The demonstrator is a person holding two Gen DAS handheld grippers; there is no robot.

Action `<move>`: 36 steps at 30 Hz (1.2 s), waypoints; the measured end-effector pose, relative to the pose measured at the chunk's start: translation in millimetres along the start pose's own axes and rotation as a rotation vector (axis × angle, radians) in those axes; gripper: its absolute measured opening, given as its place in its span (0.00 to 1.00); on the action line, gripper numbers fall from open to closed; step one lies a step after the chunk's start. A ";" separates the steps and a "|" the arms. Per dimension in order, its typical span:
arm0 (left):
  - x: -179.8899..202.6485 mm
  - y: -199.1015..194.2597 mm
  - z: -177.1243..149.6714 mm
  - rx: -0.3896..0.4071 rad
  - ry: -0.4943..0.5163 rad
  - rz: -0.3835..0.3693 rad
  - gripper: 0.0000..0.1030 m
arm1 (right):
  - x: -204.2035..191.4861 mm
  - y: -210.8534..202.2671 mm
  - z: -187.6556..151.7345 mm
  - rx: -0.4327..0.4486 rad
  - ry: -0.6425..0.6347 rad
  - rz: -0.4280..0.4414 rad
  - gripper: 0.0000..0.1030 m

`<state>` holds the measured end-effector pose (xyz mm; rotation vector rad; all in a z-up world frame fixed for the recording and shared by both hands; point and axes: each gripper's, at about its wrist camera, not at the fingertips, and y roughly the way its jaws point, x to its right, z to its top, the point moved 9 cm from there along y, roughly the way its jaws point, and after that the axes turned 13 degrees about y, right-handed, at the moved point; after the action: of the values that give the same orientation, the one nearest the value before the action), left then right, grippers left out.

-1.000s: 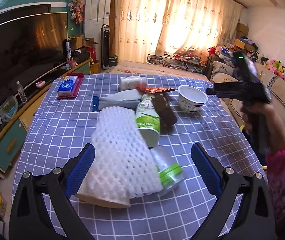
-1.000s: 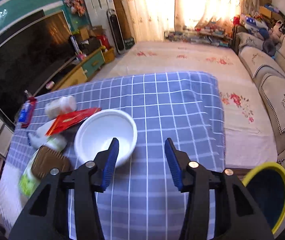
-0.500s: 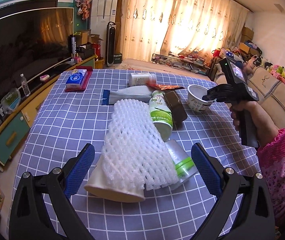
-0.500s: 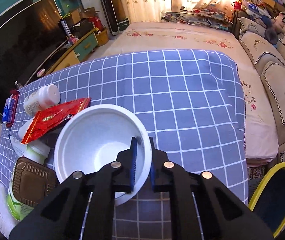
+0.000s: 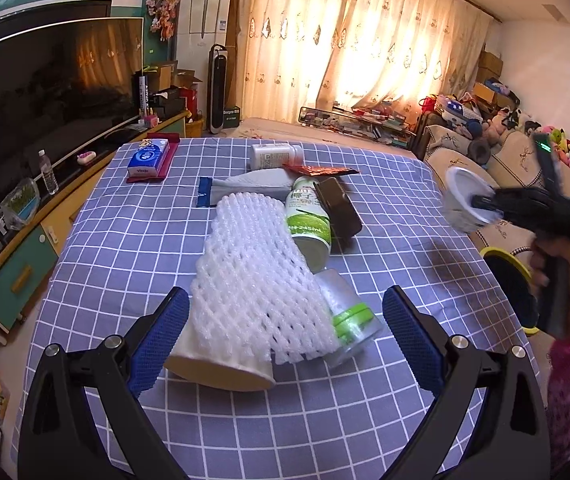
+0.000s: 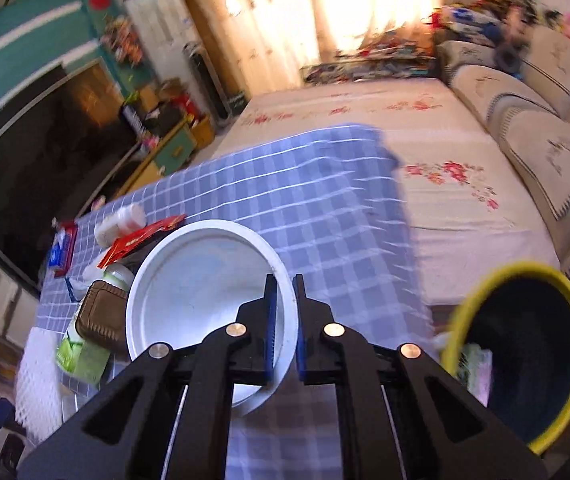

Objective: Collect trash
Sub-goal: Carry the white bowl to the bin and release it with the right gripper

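Beside the yellow-rimmed bin, right tool clamped on white bowl's rim, mouth tilted sideways, left tool wide open, empty

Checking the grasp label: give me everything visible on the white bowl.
The white bowl is round, shallow, plain and empty, thin plastic or foam by its look. The right gripper is shut on its rim, one finger inside, one outside. It hangs tilted, off the checked tablecloth, near the table's edge beside the yellow-rimmed bin.

I see white plastic bowl empty, tilted, lifted off worktop, rim pinched. Yellow-rimmed dark bin beside worktop edge. On worktop: white foam net, green-label bottle, brown tray, red wrapper.
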<state>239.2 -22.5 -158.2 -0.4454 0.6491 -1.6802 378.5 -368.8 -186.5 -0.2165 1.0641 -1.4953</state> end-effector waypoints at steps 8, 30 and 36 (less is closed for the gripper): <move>11.7 -1.1 -2.0 -0.003 0.018 -0.002 0.93 | 150.6 -34.9 -9.0 0.060 0.201 -0.231 0.07; -16.1 5.6 3.2 -0.073 -0.009 0.128 0.93 | 227.2 -12.9 -36.6 0.021 0.298 -0.301 0.40; -15.0 35.2 4.5 -0.122 0.030 0.140 0.93 | 221.3 -19.4 -37.0 0.029 0.286 -0.273 0.41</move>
<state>271.9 -13.0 -176.2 -0.4519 0.7898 -1.5224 283.4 -545.1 -289.3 -0.1328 1.2778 -1.8252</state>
